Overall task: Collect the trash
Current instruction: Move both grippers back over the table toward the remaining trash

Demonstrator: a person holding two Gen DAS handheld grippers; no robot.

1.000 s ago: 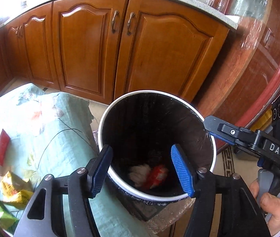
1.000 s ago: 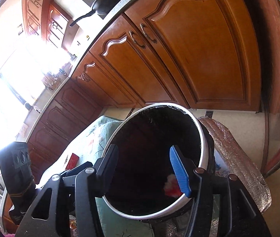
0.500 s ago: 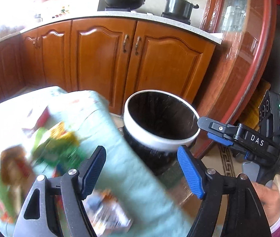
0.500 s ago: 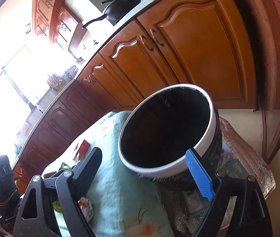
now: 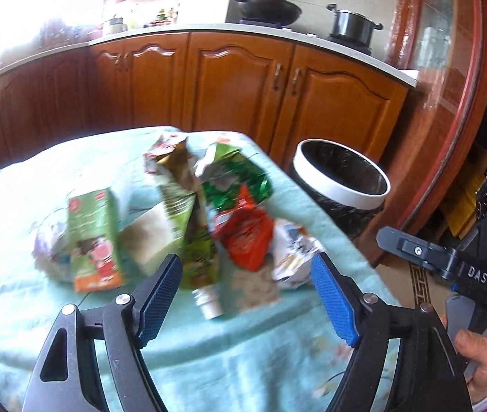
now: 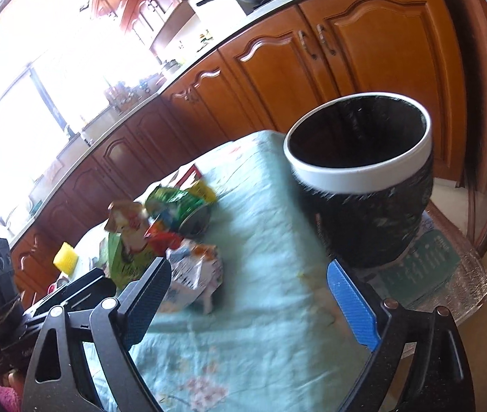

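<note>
We hold our left gripper (image 5: 245,300) above the near part of the table, and its two blue fingers (image 5: 332,305) are spread wide apart with nothing between them. Our right gripper (image 6: 257,304) is spread wide too, and it holds nothing.

The trash sits in a heap on the light green tablecloth (image 5: 236,370). In the left view we see a green carton (image 5: 93,240) on the left side of the heap, a tall green pouch with a white cap (image 5: 197,250) in the middle, a red wrapper (image 5: 248,237) beside it, and a crumpled white wrapper (image 5: 295,250) on the right, near the table's right edge. A shiny green bag (image 5: 240,178) lies at the back. The pictures are blurry, so we cannot read the packs.

The trash bin (image 5: 341,180) is black with a white rim. It stands just past the right edge of the table, lower than the tabletop, with its mouth open to the top. In the right view the bin (image 6: 367,185) is close in front of us, and the white wrapper (image 6: 193,274) lies just past our left finger.

There is bare cloth between the heap and the near edge of the table. Brown cupboards (image 5: 243,86) stand behind the table and bin.
</note>
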